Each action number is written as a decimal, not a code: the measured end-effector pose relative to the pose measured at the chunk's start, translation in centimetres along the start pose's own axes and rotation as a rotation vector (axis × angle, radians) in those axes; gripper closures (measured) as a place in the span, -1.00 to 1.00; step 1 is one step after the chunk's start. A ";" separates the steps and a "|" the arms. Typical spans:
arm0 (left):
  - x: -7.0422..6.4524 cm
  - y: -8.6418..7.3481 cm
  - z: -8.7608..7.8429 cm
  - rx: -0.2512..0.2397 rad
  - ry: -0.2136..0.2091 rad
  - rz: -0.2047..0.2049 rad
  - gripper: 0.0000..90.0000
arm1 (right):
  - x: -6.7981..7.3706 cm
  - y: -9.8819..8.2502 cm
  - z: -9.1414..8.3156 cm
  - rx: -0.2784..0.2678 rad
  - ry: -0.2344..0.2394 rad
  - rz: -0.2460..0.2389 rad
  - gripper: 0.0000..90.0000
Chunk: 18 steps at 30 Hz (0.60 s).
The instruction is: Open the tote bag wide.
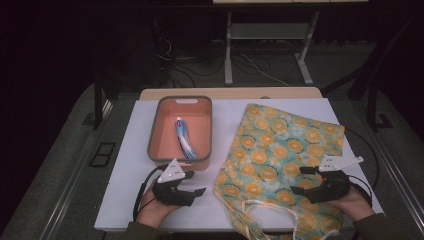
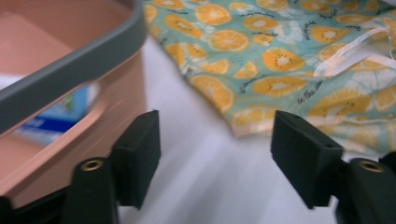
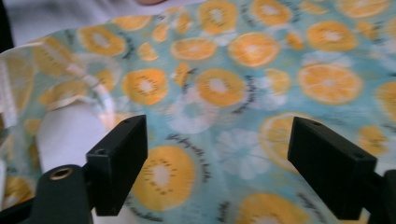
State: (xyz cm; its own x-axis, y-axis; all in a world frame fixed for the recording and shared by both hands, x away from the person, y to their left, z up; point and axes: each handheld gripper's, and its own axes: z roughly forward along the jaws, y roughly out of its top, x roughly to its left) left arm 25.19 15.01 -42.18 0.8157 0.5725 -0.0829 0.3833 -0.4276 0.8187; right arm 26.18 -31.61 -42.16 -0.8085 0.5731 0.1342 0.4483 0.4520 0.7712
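- While the left gripper (image 1: 192, 184) hangs just in front of the near end of the pink bin (image 1: 155, 131), its jaws stand wide apart with nothing between them; only bare white table (image 1: 125, 165) shows in the gap.
- In the left gripper view the bin's grey rim (image 2: 70, 70) and its cut-out handle sit close at the left, just beside the left jaw, and a blue and white package (image 2: 56, 116) shows through the handle opening.
- From the high view, a toothpaste tube (image 1: 184, 137) lies lengthwise inside the bin, on the bin's floor, toward the near end.
- The right gripper (image 1: 305, 181) hovers over the near right part of the cloth bag (image 1: 280, 150), jaws parted and gripping nothing; in the right gripper view the orange-slice print fills the space between the pads.
- The cloth bag lies flat on the right half of the table, just beside the bin but apart from it, with its white handles (image 1: 260, 210) looped at the near edge.
- A hand (image 1: 155, 210) holds the left gripper from below, and the other hand (image 1: 357, 202) holds the right one.
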 end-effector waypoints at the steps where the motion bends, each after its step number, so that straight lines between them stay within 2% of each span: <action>1: 0.2 -0.2 -0.2 0.000 0.004 -0.004 -0.46 | 0.3 0.0 0.2 0.009 0.008 -0.005 -0.48; 5: 0.9 -1.4 -0.9 0.001 0.014 -0.039 -0.65 | 1.1 0.1 1.2 0.040 0.043 -0.028 -0.40; 8: 0.9 -1.5 -0.8 0.006 0.012 -0.038 -0.76 | 2.1 0.2 2.4 0.085 0.083 -0.067 -0.27; 11: 0.7 -1.3 -0.6 0.007 0.006 -0.028 -0.76 | 2.6 0.2 3.0 0.109 0.108 -0.085 -0.20; 14: 0.7 -1.3 -0.5 0.013 0.002 -0.029 -0.75 | 3.6 0.2 3.9 0.160 0.143 -0.122 -0.05; 18: 0.8 -1.3 -0.5 0.014 0.007 -0.031 -0.74 | 4.1 0.1 4.5 0.189 0.149 -0.153 0.04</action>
State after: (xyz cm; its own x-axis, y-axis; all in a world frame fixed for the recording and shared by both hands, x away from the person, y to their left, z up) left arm 25.10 16.36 -43.04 0.8004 0.5904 -0.1037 0.4139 -0.4192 0.8081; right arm 24.64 -26.18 -44.36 -0.9132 0.3877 0.1256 0.3682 0.6528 0.6620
